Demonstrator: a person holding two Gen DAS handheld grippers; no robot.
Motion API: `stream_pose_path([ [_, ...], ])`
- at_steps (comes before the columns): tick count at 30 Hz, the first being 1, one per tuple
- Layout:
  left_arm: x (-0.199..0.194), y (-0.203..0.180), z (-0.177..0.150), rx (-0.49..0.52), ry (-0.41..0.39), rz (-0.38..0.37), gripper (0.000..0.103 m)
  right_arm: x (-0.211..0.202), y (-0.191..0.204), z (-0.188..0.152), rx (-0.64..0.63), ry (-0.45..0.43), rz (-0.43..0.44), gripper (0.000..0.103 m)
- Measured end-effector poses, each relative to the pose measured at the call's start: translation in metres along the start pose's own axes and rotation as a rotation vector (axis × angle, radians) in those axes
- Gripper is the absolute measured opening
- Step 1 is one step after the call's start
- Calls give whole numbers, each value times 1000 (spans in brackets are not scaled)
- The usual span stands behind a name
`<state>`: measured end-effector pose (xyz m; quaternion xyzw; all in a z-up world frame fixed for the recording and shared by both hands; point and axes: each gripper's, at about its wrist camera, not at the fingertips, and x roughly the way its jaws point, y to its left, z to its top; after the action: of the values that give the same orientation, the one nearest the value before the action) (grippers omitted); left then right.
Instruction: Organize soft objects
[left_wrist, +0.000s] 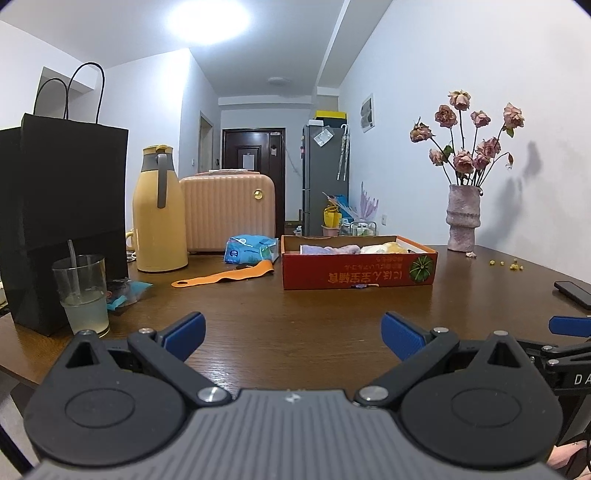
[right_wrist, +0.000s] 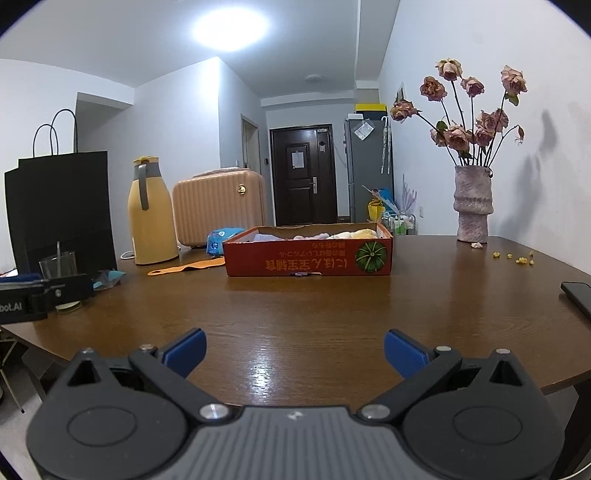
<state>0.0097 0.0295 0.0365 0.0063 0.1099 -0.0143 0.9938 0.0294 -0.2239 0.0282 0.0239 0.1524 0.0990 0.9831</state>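
On the wooden table (left_wrist: 295, 317) the red box (left_wrist: 356, 273) of soft cloths (left_wrist: 332, 249) lies broadside, both grippers' jaws released.

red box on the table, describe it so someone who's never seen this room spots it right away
On the brown wooden table, look past the middle, left of the pink vase of dried roses. The red box is a shallow open cardboard tray with folded soft cloths inside; unlike its neighbours, it has a green pumpkin picture and upside-down yellow lettering on its front.
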Motion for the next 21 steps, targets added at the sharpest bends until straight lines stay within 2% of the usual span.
stream_pose_path([
  [21,-1,-1,0,-4,-3,3,103,1,0,-1,3,4,-17,103],
])
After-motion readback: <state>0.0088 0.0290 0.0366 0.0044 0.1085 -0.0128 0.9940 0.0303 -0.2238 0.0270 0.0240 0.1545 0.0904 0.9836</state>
